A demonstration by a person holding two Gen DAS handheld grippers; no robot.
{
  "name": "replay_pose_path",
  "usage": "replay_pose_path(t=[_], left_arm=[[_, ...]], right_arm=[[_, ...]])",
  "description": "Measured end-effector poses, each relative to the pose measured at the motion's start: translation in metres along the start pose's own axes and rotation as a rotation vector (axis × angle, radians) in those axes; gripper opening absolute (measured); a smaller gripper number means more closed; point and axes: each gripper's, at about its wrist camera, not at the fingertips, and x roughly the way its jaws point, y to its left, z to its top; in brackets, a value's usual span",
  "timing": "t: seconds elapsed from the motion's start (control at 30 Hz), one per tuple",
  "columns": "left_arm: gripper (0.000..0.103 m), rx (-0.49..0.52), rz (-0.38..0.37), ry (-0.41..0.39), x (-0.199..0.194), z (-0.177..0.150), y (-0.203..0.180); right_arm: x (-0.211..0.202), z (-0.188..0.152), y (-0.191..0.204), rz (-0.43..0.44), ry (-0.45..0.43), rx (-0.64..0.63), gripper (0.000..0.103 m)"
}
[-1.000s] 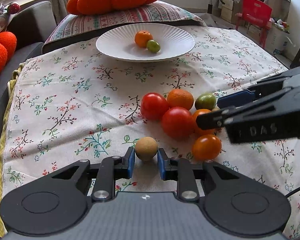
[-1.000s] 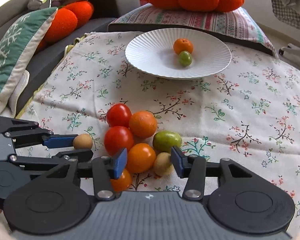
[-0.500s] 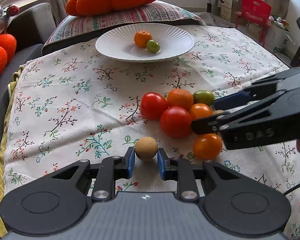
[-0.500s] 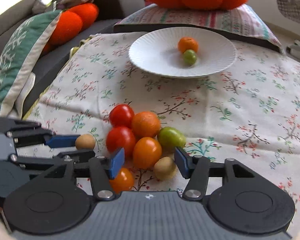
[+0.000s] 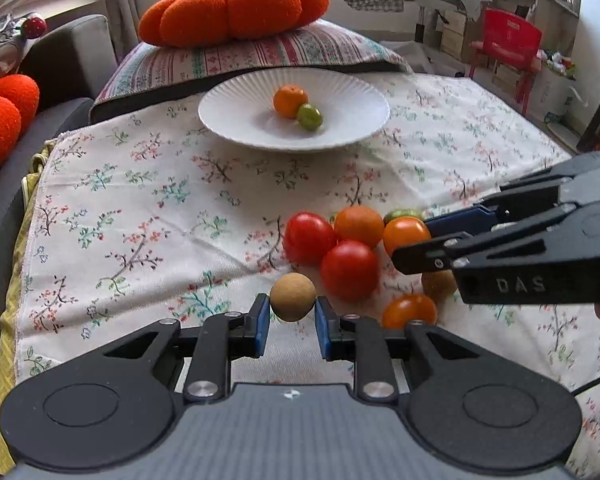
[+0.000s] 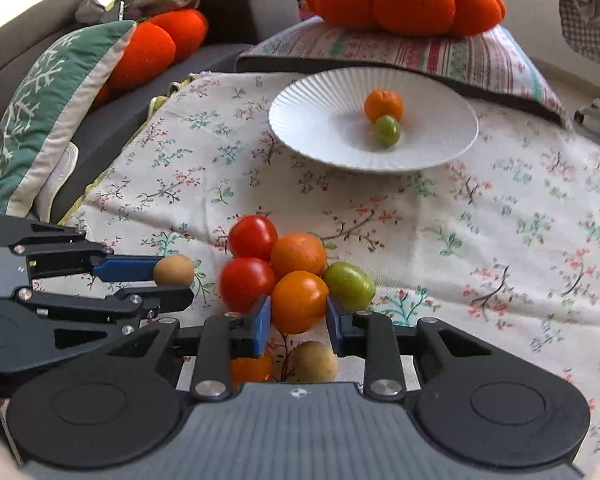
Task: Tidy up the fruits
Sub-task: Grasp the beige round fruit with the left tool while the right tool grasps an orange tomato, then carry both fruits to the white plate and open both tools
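My left gripper (image 5: 290, 320) is shut on a small tan round fruit (image 5: 293, 297), held just above the floral cloth (image 5: 140, 208). The jaws of my right gripper (image 6: 298, 320) are closing, and both blue pads touch an orange tomato (image 6: 299, 301) in the pile. Around it lie two red tomatoes (image 6: 253, 237), an orange fruit (image 6: 298, 254), a green fruit (image 6: 349, 286), a tan fruit (image 6: 314, 364) and a partly hidden orange tomato (image 6: 250, 368). Farther back, a white plate (image 5: 240, 112) holds a mandarin (image 5: 290, 100) and a green fruit (image 5: 310, 117).
A striped pillow (image 5: 260, 52) with an orange pumpkin cushion (image 5: 232, 10) lies behind the plate. To the left are a grey sofa (image 6: 252, 4), a green pillow (image 6: 40, 112) and orange cushions (image 6: 152, 52). A red chair (image 5: 508, 40) stands at the far right.
My right gripper's jaws have narrowed from wide apart to touching the orange tomato on both sides. My left gripper has kept still with the tan fruit in it.
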Motion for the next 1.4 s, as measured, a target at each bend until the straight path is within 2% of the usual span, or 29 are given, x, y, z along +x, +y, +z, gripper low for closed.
replay_pose_path(t=[0.4,0.87,1.4], left_arm=[[0.003,-0.115,0.023,-0.096,-0.012,0.033,0.023],[0.003,-0.116,0.029,-0.156,0.006,0.078,0.015],[0.003,-0.105,0.028,-0.167,0.048,0.109,0.019]], right_arm=[[-0.023,0.022,-0.008,-0.044,-0.098,-0.018,0.026],[-0.021,0.054,-0.034,-0.123,-0.16,0.026,0.026],[0.008,0.08,-0.059,-0.142,-0.16,0.065,0.026]])
